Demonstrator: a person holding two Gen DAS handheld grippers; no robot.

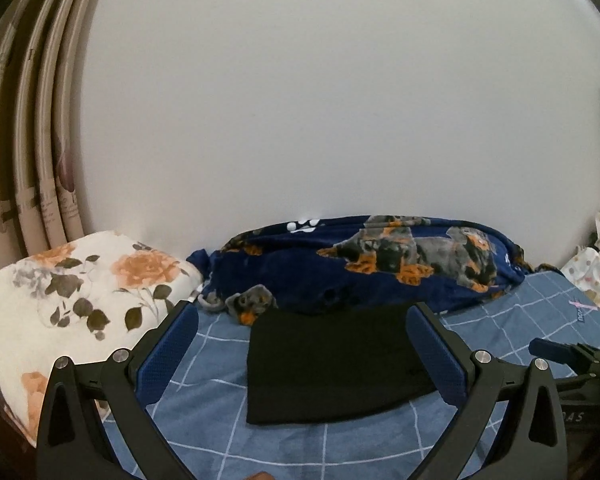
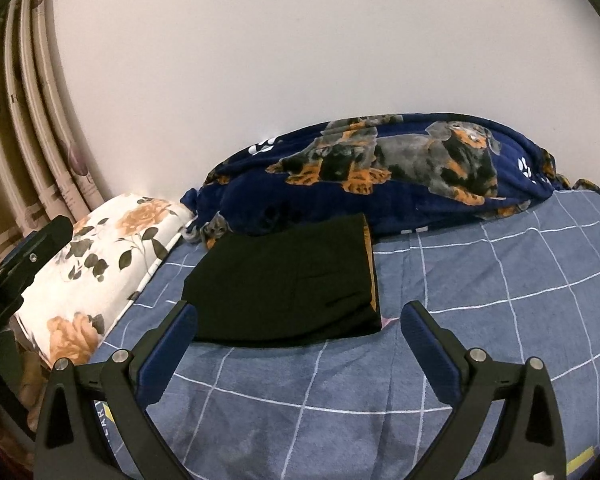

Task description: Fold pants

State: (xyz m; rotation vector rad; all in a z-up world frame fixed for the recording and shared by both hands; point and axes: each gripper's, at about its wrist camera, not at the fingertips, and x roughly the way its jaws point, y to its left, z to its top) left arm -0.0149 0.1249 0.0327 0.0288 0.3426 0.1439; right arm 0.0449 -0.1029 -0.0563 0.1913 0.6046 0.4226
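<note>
The black pants (image 1: 332, 364) lie folded into a flat rectangle on the blue checked bedsheet (image 1: 340, 452). My left gripper (image 1: 304, 312) is open and empty, hovering just in front of the pants with its fingers either side of them. In the right wrist view the folded pants (image 2: 292, 280) show an orange lining strip along their right edge. My right gripper (image 2: 300, 312) is open and empty, held above the sheet (image 2: 480, 280) just in front of the pants' near edge. The right gripper's tip also shows in the left wrist view (image 1: 556, 350).
A white floral pillow (image 1: 60, 304) lies left of the pants. A navy dog-print blanket (image 1: 380, 264) is bunched against the white wall behind them. Curtains (image 1: 24, 140) hang at far left. The left gripper's body (image 2: 16, 276) shows at the left edge of the right wrist view.
</note>
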